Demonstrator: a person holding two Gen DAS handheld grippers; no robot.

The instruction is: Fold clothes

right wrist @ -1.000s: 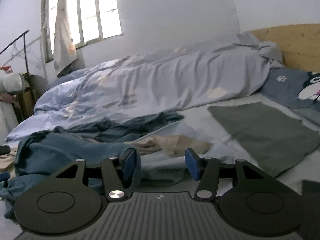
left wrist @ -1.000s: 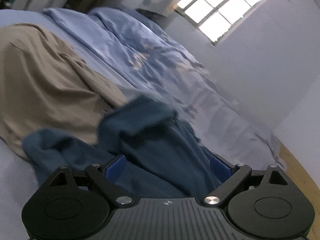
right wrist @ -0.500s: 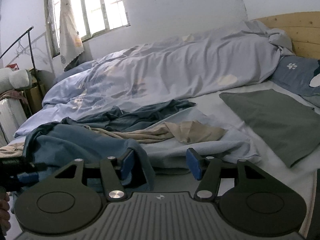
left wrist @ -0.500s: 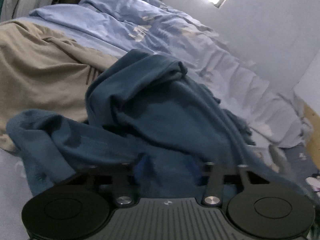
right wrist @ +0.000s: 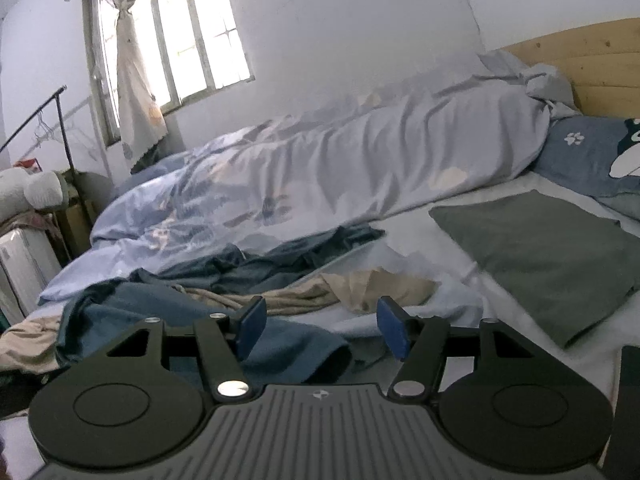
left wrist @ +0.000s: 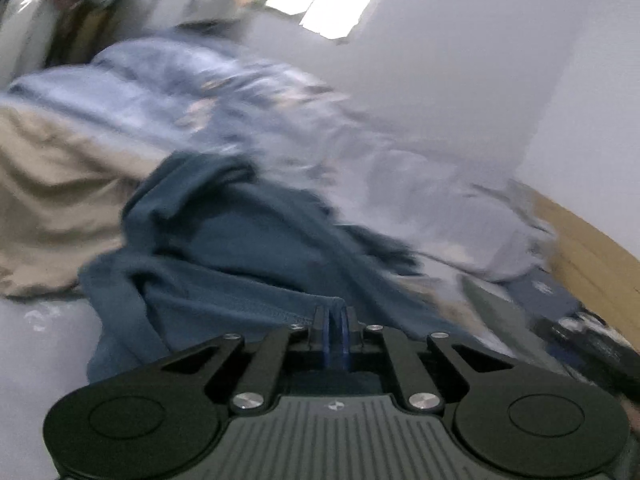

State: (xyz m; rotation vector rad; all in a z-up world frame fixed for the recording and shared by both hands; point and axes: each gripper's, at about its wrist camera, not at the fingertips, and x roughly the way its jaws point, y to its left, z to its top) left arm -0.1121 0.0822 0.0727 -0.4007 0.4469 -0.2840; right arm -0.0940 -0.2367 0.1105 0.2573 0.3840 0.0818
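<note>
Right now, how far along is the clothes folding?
Early. Done: one flat folded grey-green garment lies near the wooden headboard. In hand: the left gripper is shut on the hem of the dark blue garment; the right gripper hangs open, jaws just widening, nothing between them. Left: the crumpled beige garment and darker rumpled clothes.

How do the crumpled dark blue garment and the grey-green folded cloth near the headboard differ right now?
The crumpled dark blue garment lies bunched in ridges; the grey-green folded cloth lies flat as a neat rectangle. The blue garment's hem is pinched in the left tool, while nothing touches the grey-green cloth. The blue one lies by the tan clothes; the grey-green one lies apart. Both rest on the bed sheet.
</note>
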